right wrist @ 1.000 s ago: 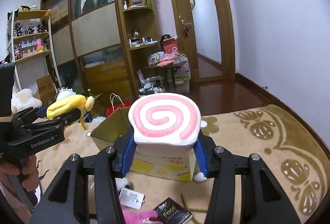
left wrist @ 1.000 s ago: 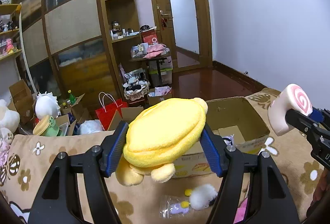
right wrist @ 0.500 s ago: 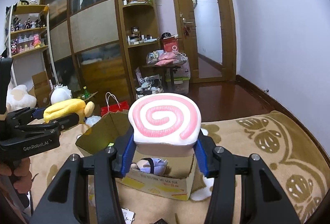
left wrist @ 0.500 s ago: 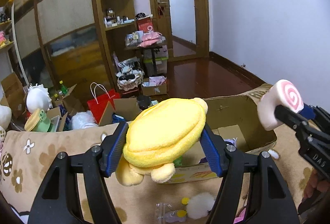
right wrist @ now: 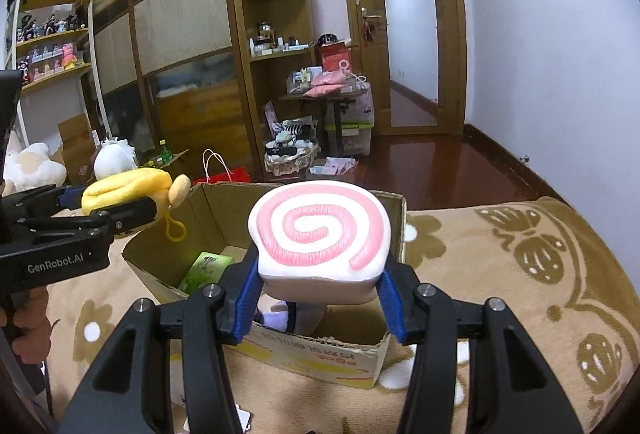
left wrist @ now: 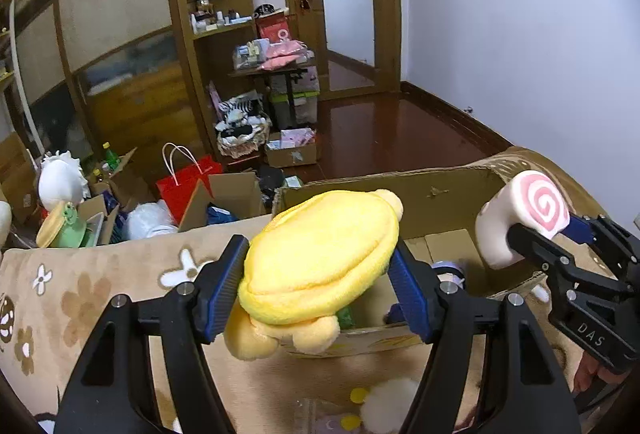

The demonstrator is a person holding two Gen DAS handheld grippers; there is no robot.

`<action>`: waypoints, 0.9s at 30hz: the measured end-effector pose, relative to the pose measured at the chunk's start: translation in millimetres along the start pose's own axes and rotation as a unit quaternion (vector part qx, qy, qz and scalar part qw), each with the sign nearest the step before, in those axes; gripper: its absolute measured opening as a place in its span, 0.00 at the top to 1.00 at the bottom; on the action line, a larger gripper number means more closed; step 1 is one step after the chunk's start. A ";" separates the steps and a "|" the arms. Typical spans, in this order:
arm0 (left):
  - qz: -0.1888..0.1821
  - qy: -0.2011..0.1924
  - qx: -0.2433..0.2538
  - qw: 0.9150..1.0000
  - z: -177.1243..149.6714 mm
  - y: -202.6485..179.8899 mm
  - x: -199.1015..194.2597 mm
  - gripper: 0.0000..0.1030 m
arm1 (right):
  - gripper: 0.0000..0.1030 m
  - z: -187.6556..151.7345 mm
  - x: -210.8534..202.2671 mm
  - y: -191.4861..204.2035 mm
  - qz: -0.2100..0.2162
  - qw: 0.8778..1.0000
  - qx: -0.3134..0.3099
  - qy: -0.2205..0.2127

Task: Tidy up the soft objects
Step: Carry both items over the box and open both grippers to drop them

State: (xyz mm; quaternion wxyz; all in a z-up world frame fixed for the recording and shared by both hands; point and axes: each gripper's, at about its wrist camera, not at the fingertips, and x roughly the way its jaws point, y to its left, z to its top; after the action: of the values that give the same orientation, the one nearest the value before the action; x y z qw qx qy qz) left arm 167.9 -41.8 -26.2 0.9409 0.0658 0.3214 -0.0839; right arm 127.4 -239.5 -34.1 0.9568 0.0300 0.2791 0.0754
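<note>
Plush toys fill both of your grippers, and each hangs over the open cardboard box [left wrist: 452, 202]. Your left gripper [left wrist: 320, 288] is clamped on the yellow plush [left wrist: 320, 254]: its blue pads [left wrist: 224, 286] press the toy's two sides, the body bulges up between the fingers, and the paler feet droop below the tips at 6 o'clock. From that camera the box lies past the toy, from 12 to 3 o'clock, with its near wall right under the feet.

Your right gripper [right wrist: 318, 286] is clamped on the pink-swirl cushion [right wrist: 320, 230], pads squeezing its white sides, spiral face turned up toward the camera. The box opening sits straight beneath and behind it, with a green packet [right wrist: 206, 266] on the box floor at 9 o'clock of the cushion and something pale purple just under it that you cannot make out.

Seen from the right camera, the yellow plush sits at 9 o'clock, above the box's left flap, its yellow loop [right wrist: 176, 230] dangling. Seen from the left camera, the cushion is at 3 o'clock over the box's right end. The box rests on a beige flowered blanket [right wrist: 500, 274], and a white pom-pom toy [left wrist: 390, 402] lies on it at 6 o'clock of the left gripper.
</note>
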 end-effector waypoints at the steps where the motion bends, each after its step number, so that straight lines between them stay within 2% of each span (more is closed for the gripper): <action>1: -0.001 0.001 0.002 1.000 -0.1 -1.3 0.3 0.33 | 0.45 0.1 0.5 -0.2 0.003 1.000 0.001 0.001; 9: -0.014 0.017 0.005 1.000 -1.8 -5.6 8.6 0.30 | 0.43 -6.8 11.7 0.5 0.018 1.000 -0.004 0.025; 17: -0.021 0.033 -0.008 0.999 -3.0 1.0 15.5 0.23 | 0.37 -9.5 15.9 -2.2 0.020 0.999 -0.001 0.035; 21: 0.000 0.029 0.002 1.000 -3.9 0.5 13.2 0.11 | 0.35 -10.6 20.7 -3.3 0.018 0.999 -0.004 0.047; 27: 0.012 0.038 0.001 0.999 -5.6 4.1 10.0 0.07 | 0.29 -12.6 25.2 -6.4 0.030 0.998 0.004 0.055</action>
State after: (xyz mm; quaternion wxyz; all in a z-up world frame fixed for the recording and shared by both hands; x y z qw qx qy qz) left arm 173.2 -38.0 -36.5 0.9290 0.0734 0.3559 -0.0704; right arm 142.5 -241.5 -58.6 0.9371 0.0374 0.3309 0.1044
